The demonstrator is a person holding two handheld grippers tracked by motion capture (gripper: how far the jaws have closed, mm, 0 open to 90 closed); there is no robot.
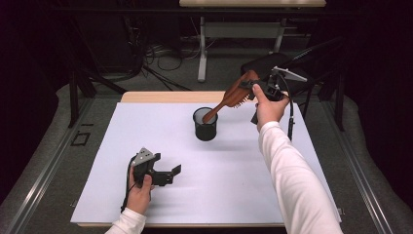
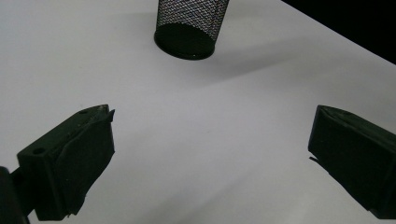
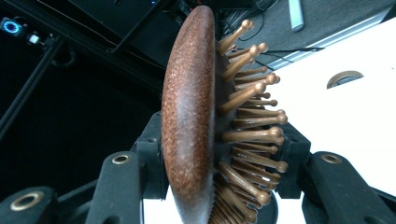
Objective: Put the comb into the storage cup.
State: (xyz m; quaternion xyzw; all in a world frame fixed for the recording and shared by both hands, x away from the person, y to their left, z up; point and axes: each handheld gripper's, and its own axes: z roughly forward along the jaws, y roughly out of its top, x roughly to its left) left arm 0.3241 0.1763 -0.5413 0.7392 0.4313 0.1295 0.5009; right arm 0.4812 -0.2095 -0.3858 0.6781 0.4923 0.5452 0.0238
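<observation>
So I'm looking at one wooden hairbrush (image 1: 235,94) and one black mesh cup (image 1: 205,124), centre of the high view. My right gripper (image 1: 256,87) is clamping the brush head, handle dipping into the cup. My left gripper (image 1: 170,174), lower left, is sitting with jaws wide apart. The right gripper view is showing the bristles close up.

Wooden hairbrush (image 3: 189,121), black wire-mesh cup (image 1: 205,124), matt.
</observation>
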